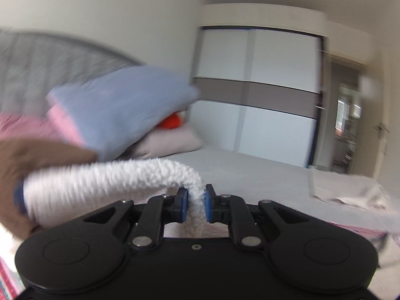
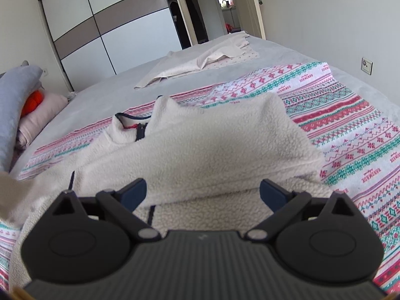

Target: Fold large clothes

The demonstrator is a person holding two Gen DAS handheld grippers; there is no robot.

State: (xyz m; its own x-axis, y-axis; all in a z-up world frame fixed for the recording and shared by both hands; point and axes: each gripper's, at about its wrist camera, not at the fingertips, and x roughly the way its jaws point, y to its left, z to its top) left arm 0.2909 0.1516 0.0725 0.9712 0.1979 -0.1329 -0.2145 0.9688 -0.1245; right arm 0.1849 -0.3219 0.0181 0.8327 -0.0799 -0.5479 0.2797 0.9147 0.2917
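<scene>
Left wrist view: the left gripper (image 1: 195,201) pinches a raised fold of the white fleece (image 1: 112,180) between its blue pads. Right gripper (image 2: 202,192) gapes wide, holding nothing, over the fleece (image 2: 200,145) lying on the patterned blanket (image 2: 350,130) mid-bed (image 2: 112,87).

Soft daylight lit both fisheye views evenly; the left view was motion-blurred at its left side, edges bowed.

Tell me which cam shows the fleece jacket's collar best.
Right wrist: the fleece jacket lies spread on the patterned blanket, collar and zipper visible. Left wrist shows only a blurred strip pinched in the left gripper.
</scene>
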